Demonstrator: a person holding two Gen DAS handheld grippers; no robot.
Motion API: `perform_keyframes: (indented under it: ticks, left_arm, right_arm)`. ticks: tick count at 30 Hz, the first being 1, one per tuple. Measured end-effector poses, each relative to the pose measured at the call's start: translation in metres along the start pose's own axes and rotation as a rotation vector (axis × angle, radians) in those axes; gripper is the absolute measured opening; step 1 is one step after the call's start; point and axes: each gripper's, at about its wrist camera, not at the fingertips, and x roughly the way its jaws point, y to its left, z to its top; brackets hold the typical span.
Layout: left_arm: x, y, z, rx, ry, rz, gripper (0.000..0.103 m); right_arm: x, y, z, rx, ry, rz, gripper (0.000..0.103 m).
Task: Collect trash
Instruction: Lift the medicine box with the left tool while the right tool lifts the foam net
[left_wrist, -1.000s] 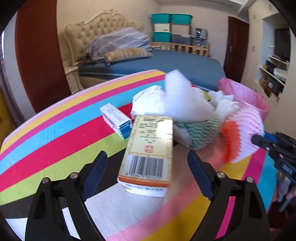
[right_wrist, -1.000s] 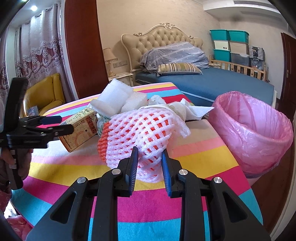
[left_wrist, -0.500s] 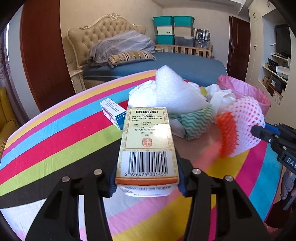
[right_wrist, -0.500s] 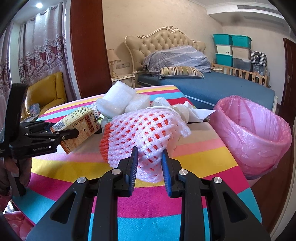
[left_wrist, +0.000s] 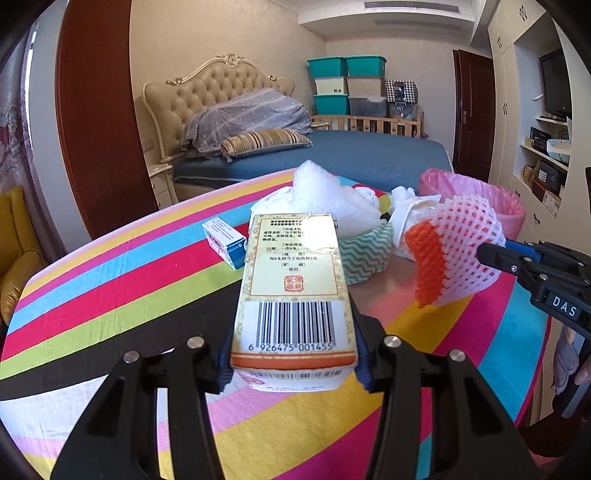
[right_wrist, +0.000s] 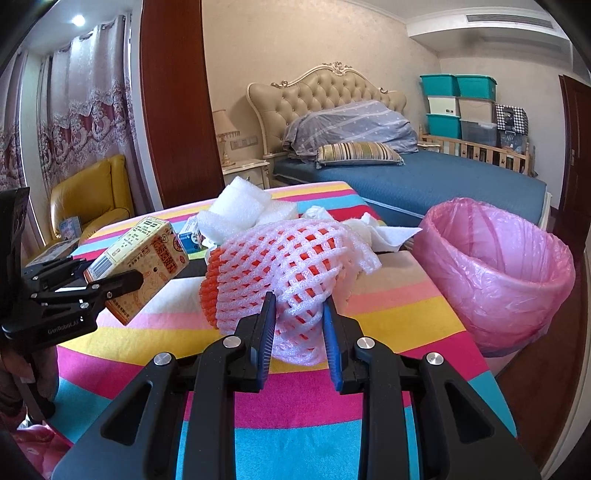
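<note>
Left tongs (left_wrist: 291, 363): closed on the near end of the yellow medicine box (left_wrist: 293, 291), blue pads pressing both long sides. The box is lifted clear of the desk (left_wrist: 110, 295), barcode face up, its far end pointing toward the trash pile. In the right wrist view the same box (right_wrist: 142, 266) hangs tilted in the left tongs (right_wrist: 110, 284), above the left part of the desk.

Right tongs (right_wrist: 299, 332): narrow, clamped on the bunched tail of the white foam fruit net (right_wrist: 295, 273). An orange foam net (right_wrist: 208, 291) shows through its mesh and sticks out at its left end. The bundle is held off the striped cloth, near the desk's right edge. From the left wrist view the net (left_wrist: 465, 254) sits at the tip of the right tongs (left_wrist: 495, 254), with the pink bin behind it.

Pink-lined trash bin (right_wrist: 498, 266): stands just off the right edge of the desk, mouth open, lining crinkled. Whether its rim touches the desk cannot be told.

Remaining trash, toward the far edge of the desk:
- white foam sheet (left_wrist: 325, 192) heaped on top of the pile
- green zigzag cloth (left_wrist: 365, 254) under it
- crumpled white paper (right_wrist: 376, 230) on the pile's right side
- small blue and white box (left_wrist: 225, 240) lying on the cloth just left of the pile, apart from the held box.

A hand (right_wrist: 18, 376) grips the handle of the left tongs at the left border of the right wrist view.
</note>
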Motion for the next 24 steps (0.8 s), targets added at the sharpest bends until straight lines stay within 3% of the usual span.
perform_keyframes:
  ticks: [13,24]
  left_arm:
    - [-0.008,-0.006,0.0,-0.004,-0.042,-0.003,0.049]
    - [-0.03,-0.021,0.004,-0.005,-0.141,-0.029,0.049]
  right_arm:
    - [-0.015,-0.003,0.001,0.016,-0.037,0.007,0.026]
    - [-0.042,-0.009,0.01,0.022,-0.11,-0.003,0.026]
